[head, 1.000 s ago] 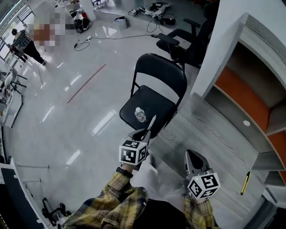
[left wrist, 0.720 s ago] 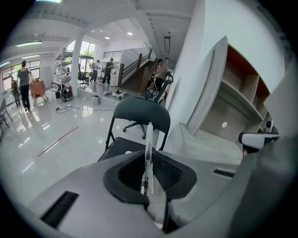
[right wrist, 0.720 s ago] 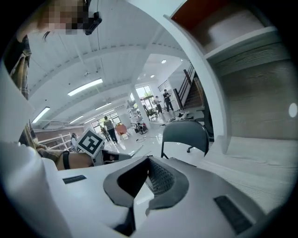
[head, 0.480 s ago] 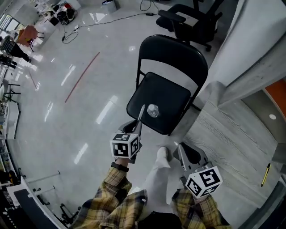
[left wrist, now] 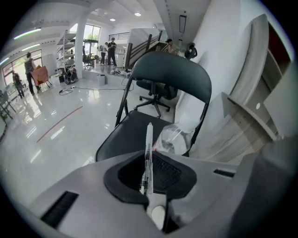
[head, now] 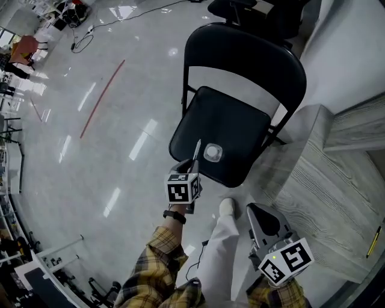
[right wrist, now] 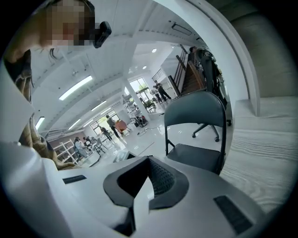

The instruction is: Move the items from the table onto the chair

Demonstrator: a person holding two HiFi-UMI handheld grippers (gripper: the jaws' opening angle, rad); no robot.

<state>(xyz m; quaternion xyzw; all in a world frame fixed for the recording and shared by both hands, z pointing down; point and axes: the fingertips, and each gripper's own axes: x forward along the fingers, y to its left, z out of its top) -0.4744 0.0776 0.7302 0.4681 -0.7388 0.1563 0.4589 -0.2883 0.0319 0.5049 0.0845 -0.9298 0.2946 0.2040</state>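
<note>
Near one chair bearing one bottle, left gripper fingers pinch one thin tube (right gripper fingers closed, empty).

A bottle sits on the seat of the folding chair, near its front edge. The left gripper is at that edge, and the pen clamped between its jaws reaches over the seat just left of the bottle. The right gripper is to the right and nearer the person, apart from the chair, beside the planked strip. An office chair stands behind the backrest.
</note>
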